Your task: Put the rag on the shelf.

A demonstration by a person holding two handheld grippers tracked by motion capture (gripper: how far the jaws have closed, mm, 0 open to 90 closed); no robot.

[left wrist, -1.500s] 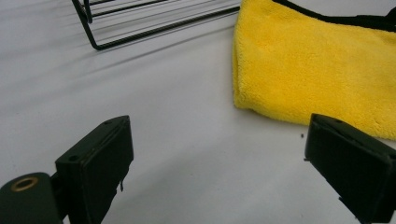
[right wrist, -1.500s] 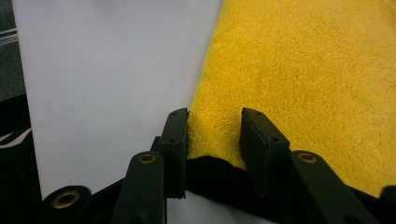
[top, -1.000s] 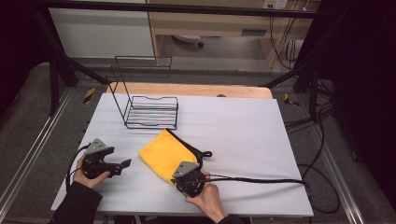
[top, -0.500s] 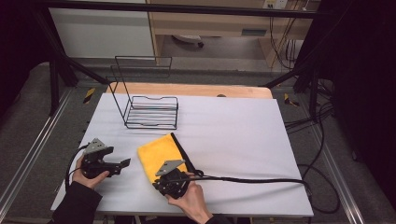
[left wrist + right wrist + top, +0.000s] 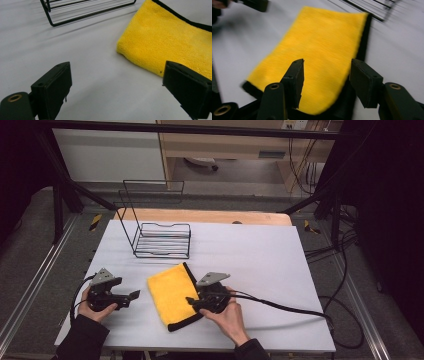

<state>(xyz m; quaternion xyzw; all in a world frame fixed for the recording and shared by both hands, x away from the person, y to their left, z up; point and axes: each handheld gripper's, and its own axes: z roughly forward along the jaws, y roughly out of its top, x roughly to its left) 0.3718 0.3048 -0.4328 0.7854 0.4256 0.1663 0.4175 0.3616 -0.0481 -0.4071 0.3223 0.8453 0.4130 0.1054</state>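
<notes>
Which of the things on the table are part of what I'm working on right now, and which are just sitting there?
In play, judging by where the grippers are:
- yellow cloth, lying flat
- right gripper, open at the cloth's right edge
- left gripper, open, beside the cloth, apart from it

Just sitting there:
- black wire rack, farther back, nothing in it
- cables at the table's right side

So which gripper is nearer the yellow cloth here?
Right. The right gripper is at the yellow cloth's near right edge, its open jaws over the fabric. The left gripper sits apart on the table to the cloth's left, jaws open.
</notes>
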